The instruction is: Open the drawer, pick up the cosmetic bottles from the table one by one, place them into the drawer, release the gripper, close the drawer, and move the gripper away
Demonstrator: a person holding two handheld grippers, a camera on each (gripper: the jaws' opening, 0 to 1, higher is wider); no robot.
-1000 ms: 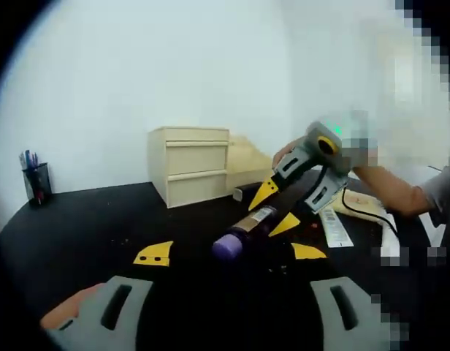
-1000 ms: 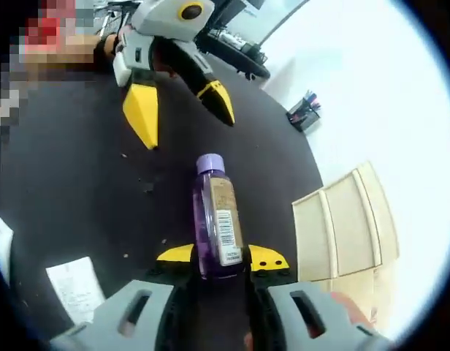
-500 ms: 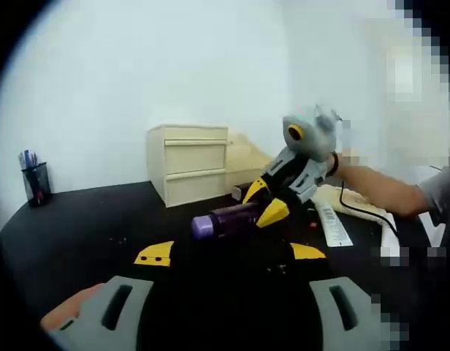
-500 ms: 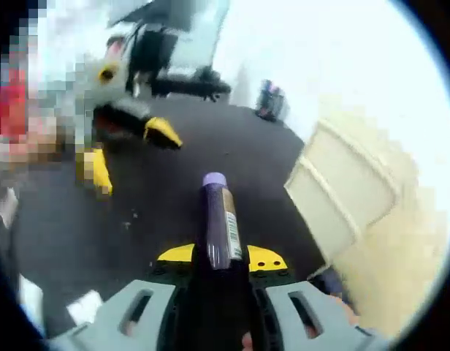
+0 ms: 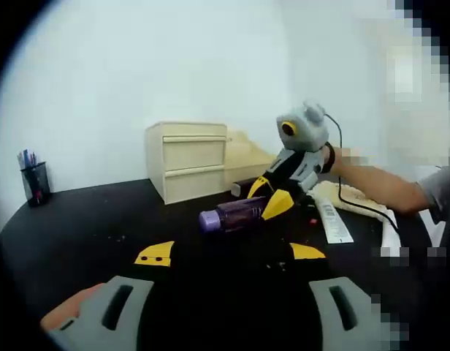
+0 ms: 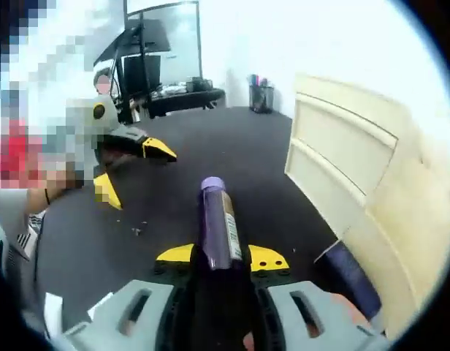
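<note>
Item: purple cosmetic bottle (image 6: 219, 225), lilac cap, label strip along its side; you have it clamped between your right gripper (image 6: 221, 257)'s yellow-tipped fingers (image 6: 268, 258), which are closed on its lower body, the capped end pointing straight out ahead of the tips and the whole bottle lifted clear of the black counter (image 6: 174, 190). In the left gripper view the same bottle (image 5: 234, 214) lies roughly level in that gripper (image 5: 272, 197), cap toward the cream drawer unit (image 5: 187, 161). Drawer unit (image 6: 342, 153): ahead and to the right of your right fingers, fronts appearing shut; a lighter wooden piece (image 6: 400, 234) adjoins it, nearer the fingers. Dark object (image 6: 353, 274): on the counter just right of your right fingers, against that piece; identity unclear. Your left gripper (image 5: 229, 252): fingers (image 5: 155, 254) spread wide, nothing between them, low over the counter. Pen holder (image 5: 36, 181): far left of your left fingers. Papers (image 5: 333, 223): right of them.
</note>
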